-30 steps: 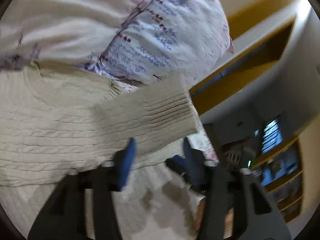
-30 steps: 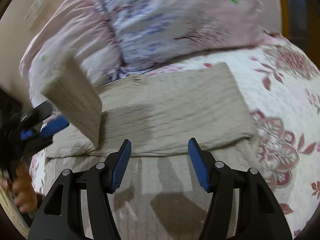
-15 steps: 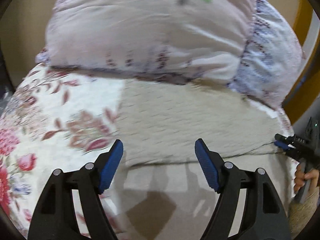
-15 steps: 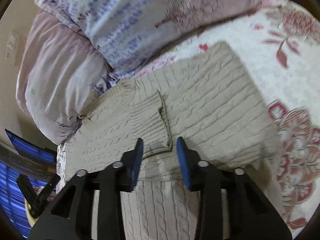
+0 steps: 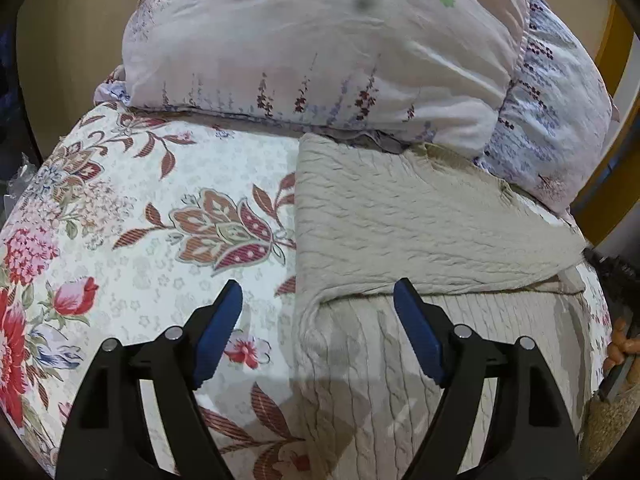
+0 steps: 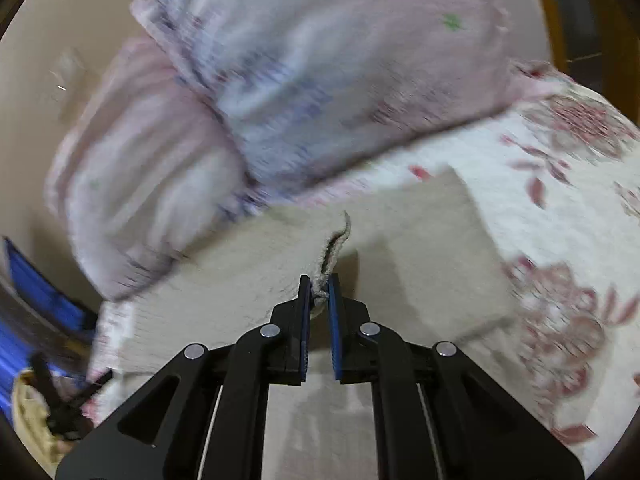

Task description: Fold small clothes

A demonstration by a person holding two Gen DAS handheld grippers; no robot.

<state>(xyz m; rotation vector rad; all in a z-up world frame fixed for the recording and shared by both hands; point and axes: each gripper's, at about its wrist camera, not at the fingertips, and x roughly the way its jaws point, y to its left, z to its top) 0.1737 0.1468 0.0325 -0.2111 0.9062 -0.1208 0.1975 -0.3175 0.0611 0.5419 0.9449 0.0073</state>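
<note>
A cream cable-knit sweater (image 5: 420, 220) lies on the floral bed, its upper part folded down across the body. My left gripper (image 5: 318, 328) is open and empty, hovering over the sweater's left edge. In the right wrist view my right gripper (image 6: 319, 296) is shut on the ribbed cuff of a sleeve (image 6: 334, 248) and holds it lifted above the sweater (image 6: 420, 248). That view is blurred by motion.
Two pale floral pillows (image 5: 320, 40) lie against the sweater's far edge. The floral quilt (image 5: 140, 220) spreads left of the sweater. A wooden frame (image 5: 616, 80) stands at the right. The other gripper shows at the left edge (image 6: 64, 408).
My left gripper let go of the sleeve and swung left over the sweater's left edge. My right gripper closed on the sleeve cuff and lifted it.
</note>
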